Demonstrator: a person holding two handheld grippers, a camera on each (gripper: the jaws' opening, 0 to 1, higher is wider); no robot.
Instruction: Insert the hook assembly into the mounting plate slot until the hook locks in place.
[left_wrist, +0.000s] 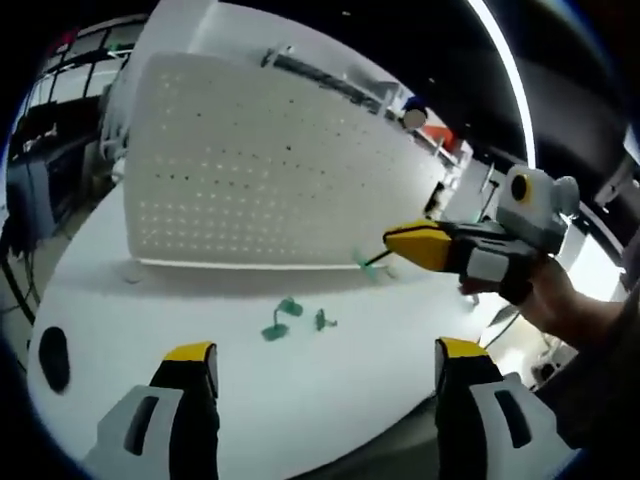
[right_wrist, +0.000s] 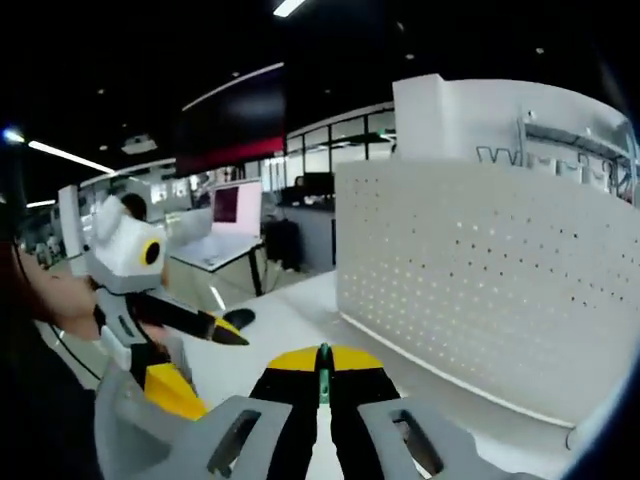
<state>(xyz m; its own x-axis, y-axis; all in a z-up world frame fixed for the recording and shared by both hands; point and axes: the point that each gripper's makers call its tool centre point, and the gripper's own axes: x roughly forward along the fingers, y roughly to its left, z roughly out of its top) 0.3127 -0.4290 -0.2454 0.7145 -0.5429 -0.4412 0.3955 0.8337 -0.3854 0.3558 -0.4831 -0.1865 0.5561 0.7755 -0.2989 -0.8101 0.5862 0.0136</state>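
Note:
A white perforated mounting plate (left_wrist: 250, 160) stands upright on the white table (left_wrist: 300, 400); in the right gripper view the plate (right_wrist: 500, 270) rises on the right. Three small green hooks (left_wrist: 285, 320) lie on the table in front of it. My right gripper (left_wrist: 400, 245) comes in from the right, held by a hand, shut on a green hook (left_wrist: 372, 265) near the plate's lower right corner. In its own view my right gripper (right_wrist: 323, 365) pinches that hook (right_wrist: 323, 380) between closed yellow-tipped jaws. My left gripper (left_wrist: 325, 360) is open above the table, well short of the loose hooks, and appears as the left gripper (right_wrist: 200, 360) in the other view.
A black oval object (left_wrist: 53, 358) lies near the table's left edge. The table's front edge curves just below my left jaws. Desks, monitors and shelving stand in the dim room behind the plate. A person's hand (left_wrist: 560, 295) holds the right gripper.

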